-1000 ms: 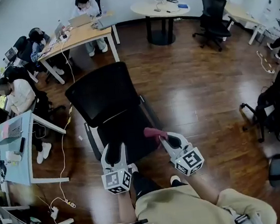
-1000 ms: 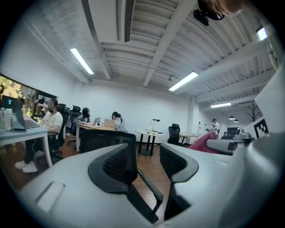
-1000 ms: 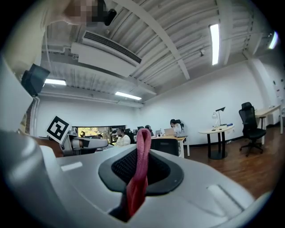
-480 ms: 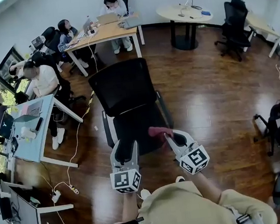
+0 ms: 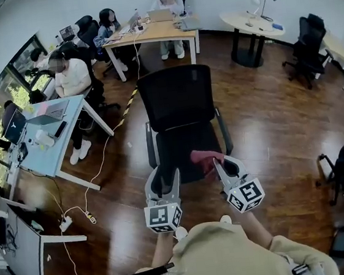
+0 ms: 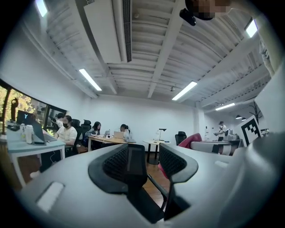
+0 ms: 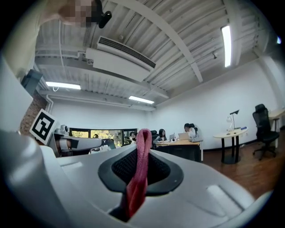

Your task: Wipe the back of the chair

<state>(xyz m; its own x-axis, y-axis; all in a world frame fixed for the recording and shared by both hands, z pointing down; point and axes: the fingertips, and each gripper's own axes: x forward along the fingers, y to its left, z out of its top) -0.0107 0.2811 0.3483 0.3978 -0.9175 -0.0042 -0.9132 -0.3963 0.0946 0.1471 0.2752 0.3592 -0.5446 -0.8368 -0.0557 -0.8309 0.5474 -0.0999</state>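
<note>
Right hand-held gripper (image 5: pixel 219 163): jaws pinched shut on a pink cloth (image 5: pixel 204 157). In the right gripper view the cloth (image 7: pixel 140 160) stands up as a narrow fold between the pads.

Left hand-held gripper (image 5: pixel 163 181): jaws a little apart with nothing in them. The left gripper view (image 6: pixel 149 161) only shows room through the gap.

Where they hang: both over the front edge of the chair seat (image 5: pixel 182 145), left one at about 9 o'clock of the right one.

Chair back (image 5: pixel 177 96): black, upright, at 12 o'clock from both grippers and well apart from the cloth, so no wiping contact yet.

Around it: glossy wood floor (image 5: pixel 268 110), occupied worktops off at 10 to 11 o'clock, and a loose cable (image 5: pixel 104 163) on the floor at 9 o'clock.

What could go wrong: my guess is the chair rolls or swivels away once the cloth pushes on the back, since nothing's bracing it. The free left gripper could steady it.

Other worry: the cloth is only nipped along a thin fold, so a hard drag might tug it out.
</note>
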